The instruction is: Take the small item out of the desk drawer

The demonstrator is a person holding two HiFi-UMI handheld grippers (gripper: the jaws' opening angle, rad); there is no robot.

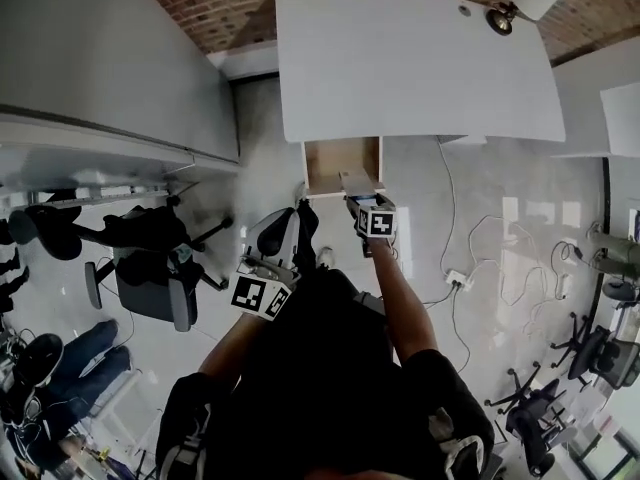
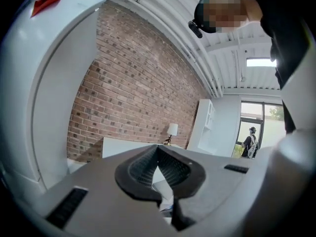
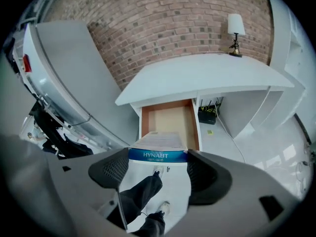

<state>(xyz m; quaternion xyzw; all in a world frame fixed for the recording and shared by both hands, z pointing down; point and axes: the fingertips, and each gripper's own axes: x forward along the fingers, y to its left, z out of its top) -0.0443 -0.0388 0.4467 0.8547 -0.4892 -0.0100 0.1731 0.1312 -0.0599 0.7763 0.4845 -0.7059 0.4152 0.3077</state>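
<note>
The white desk (image 1: 420, 58) stands against a brick wall, and its wooden drawer (image 1: 325, 163) is pulled out with its bottom bare. My right gripper (image 1: 372, 218) hangs just in front of the drawer, shut on a small white box with a blue band (image 1: 357, 183). In the right gripper view the box (image 3: 158, 144) sits between the two black pads of that gripper (image 3: 158, 164), above the open drawer (image 3: 168, 120). My left gripper (image 1: 268, 268) is held low by the person's left side, away from the desk. In its own view the left gripper (image 2: 158, 149) is shut on nothing.
A lamp (image 1: 520, 3) stands on the desk's far right corner. A black office chair (image 1: 150, 258) is on the floor to the left. Cables and a power strip (image 1: 460, 278) lie to the right. A black device (image 3: 207, 115) sits under the desk.
</note>
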